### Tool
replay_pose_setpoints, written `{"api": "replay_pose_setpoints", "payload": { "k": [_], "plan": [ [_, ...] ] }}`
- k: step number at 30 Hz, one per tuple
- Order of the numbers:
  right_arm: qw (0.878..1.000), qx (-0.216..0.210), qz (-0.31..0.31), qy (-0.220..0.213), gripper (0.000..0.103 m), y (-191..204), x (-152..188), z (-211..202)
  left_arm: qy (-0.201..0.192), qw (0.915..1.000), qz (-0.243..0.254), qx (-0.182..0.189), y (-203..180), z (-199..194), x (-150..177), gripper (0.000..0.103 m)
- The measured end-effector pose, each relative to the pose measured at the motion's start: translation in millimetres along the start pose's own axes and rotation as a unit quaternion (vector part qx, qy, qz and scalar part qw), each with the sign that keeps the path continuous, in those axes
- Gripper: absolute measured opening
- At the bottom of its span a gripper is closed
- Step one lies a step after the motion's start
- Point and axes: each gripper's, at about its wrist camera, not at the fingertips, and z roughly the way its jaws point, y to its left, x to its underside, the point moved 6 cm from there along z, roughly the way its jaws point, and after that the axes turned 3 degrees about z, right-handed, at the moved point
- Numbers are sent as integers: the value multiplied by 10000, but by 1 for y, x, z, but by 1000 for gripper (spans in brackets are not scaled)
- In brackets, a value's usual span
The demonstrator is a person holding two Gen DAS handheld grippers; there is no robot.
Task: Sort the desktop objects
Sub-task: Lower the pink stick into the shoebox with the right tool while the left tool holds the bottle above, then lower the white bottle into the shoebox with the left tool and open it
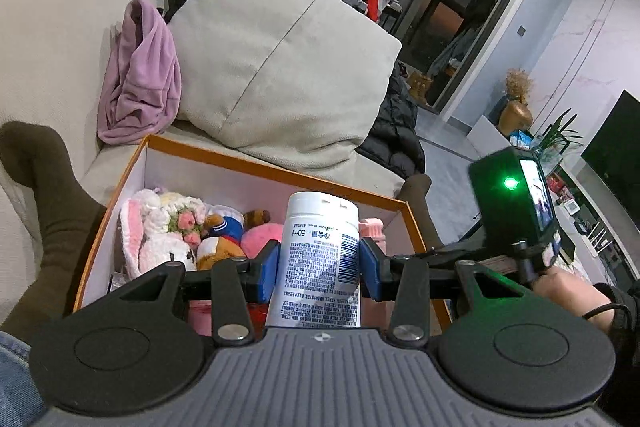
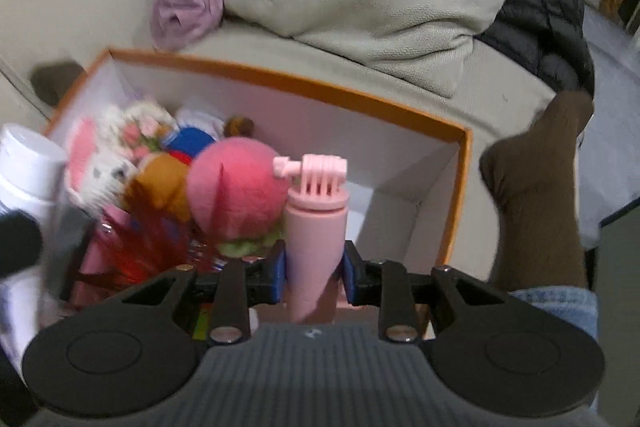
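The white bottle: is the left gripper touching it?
Touching. In the left wrist view, the left gripper has both blue pads pressed against the sides of the white bottle.

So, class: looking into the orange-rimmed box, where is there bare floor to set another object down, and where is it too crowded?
Free: the white floor at the orange-rimmed box's right end, bordered by its right wall and the pink ball. Crowded: the left half, where the bunny plush and other soft toys pile together.

Beige cushion [image 1: 276, 67], lilac garment [image 1: 140, 75]
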Motion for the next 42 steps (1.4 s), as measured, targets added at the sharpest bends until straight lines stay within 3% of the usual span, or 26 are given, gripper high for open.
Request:
{"api": "replay_pose_setpoints", "payload": {
  "k": [9, 16, 20, 28, 31, 33, 38, 42],
  "plan": [
    [9970, 333, -478, 518, 29, 9, -1, 32, -44, 9999, -73, 119, 7, -2, 2, 49],
    [9936, 264, -792, 761, 30, 14, 4, 41, 11, 9999, -102, 92, 10, 2, 4, 49],
    [9926, 127, -944, 750, 29, 12, 3, 34, 92, 9999, -76, 83, 7, 6, 5, 49],
    [9834, -321, -1780, 169, 24, 14, 2, 5, 130, 9999, -70, -2, 3, 12, 4, 49],
    [9699, -650, -2345, -92, 20, 22, 8, -2, 146, 9999, -23, 10, 1, 13, 5, 49],
    [9548, -880, -2839, -42, 18, 31, 16, -4, 165, 9999, -4, -7, 1, 12, 6, 49],
    [8988, -1012, -4246, 391, 18, 45, 38, 0, 193, 9998, 59, 2, -1, 11, 6, 49],
    [8638, -961, -4905, 626, 19, 47, 46, 10, 225, 9997, 92, 2, -2, 13, 5, 49]
  ]
}}
